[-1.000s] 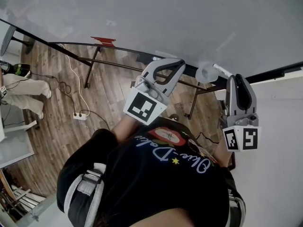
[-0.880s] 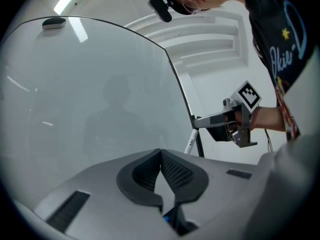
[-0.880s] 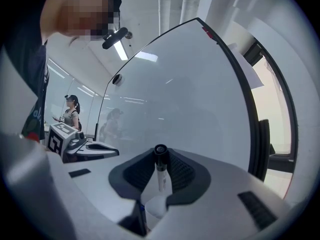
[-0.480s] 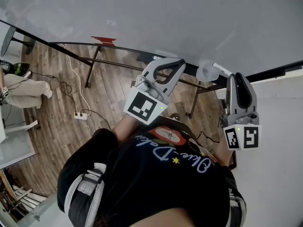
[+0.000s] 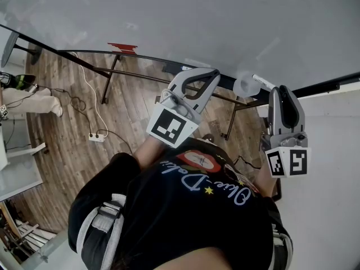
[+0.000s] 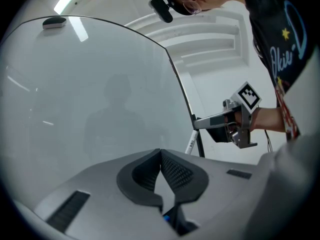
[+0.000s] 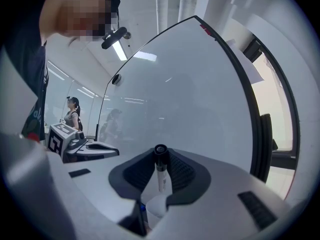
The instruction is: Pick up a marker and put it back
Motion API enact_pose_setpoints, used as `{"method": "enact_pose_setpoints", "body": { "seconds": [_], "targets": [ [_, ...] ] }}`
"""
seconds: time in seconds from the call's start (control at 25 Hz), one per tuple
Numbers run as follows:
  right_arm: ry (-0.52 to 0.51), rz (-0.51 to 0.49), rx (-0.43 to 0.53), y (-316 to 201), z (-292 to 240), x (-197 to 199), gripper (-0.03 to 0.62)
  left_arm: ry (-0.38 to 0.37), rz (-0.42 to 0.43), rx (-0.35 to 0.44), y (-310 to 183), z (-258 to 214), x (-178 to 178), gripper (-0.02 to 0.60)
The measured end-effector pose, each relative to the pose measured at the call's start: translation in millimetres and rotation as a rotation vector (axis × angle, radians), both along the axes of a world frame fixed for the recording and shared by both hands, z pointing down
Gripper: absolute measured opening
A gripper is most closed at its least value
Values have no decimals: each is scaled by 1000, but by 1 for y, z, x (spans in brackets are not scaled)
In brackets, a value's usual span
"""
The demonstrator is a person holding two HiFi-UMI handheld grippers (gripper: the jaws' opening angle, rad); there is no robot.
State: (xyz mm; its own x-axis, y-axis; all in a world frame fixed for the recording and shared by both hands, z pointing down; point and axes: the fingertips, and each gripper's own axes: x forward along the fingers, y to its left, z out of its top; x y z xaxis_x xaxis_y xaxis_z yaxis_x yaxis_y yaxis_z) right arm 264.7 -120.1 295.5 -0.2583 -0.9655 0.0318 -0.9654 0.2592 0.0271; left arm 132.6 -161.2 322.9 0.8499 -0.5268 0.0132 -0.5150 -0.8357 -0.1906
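Observation:
A white marker (image 7: 160, 173) with a dark end is clamped between the jaws of my right gripper (image 7: 161, 156), pointing at the whiteboard (image 7: 190, 94). From the head view the marker (image 5: 263, 82) sticks out of the right gripper (image 5: 279, 92) toward the whiteboard (image 5: 197, 21). In the left gripper view the marker (image 6: 190, 145) hangs from the tip of the right gripper (image 6: 200, 123). My left gripper (image 6: 161, 155) is shut with nothing in it, facing the whiteboard (image 6: 90, 99). It is level with the right one, left of it (image 5: 211, 75).
A round white thing (image 5: 244, 86) sits beside the marker. The whiteboard's black frame (image 5: 332, 85) runs right. Below lie a wooden floor (image 5: 73, 139), metal stand legs (image 5: 107, 86), a power strip (image 5: 94, 137), and another person (image 5: 31, 108) at far left.

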Motion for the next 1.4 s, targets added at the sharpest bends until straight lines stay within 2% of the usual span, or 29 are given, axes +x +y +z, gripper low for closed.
{"method": "enact_pose_setpoints", "body": {
  "seconds": [0.6,1.4],
  "targets": [
    [-24,-25,-30,-6,21,1,72,-12,-14,8,1,-1,-1,3],
    [-2,-25,-164,-25,96,2,72,-70,-83,6,0,4,-14,5]
  ]
}}
